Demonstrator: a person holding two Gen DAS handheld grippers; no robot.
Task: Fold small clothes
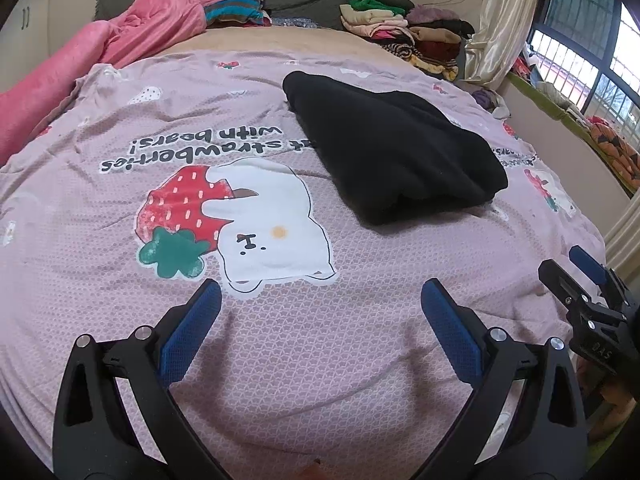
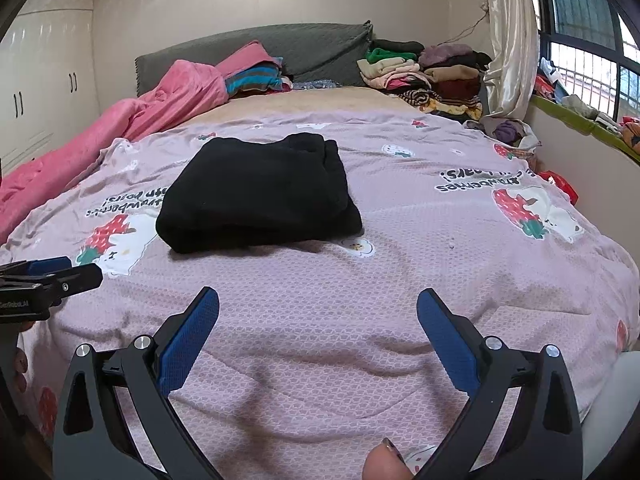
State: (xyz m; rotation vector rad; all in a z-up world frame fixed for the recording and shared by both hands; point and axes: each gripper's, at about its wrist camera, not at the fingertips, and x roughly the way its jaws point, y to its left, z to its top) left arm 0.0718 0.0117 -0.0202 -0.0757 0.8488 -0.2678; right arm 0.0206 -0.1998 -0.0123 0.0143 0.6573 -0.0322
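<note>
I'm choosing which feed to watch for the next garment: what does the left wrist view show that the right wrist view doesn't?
Left wrist only: the full bear-and-strawberry print directly ahead of the open left tongs, and the right tongs at the right edge.

Right wrist only: the white wardrobe doors, a red item at the bed's right edge, and the open right tongs in front.

Both: the folded black garment lying on the pink bedspread, untouched, the pink blanket, and the stacked clothes by the headboard.
</note>
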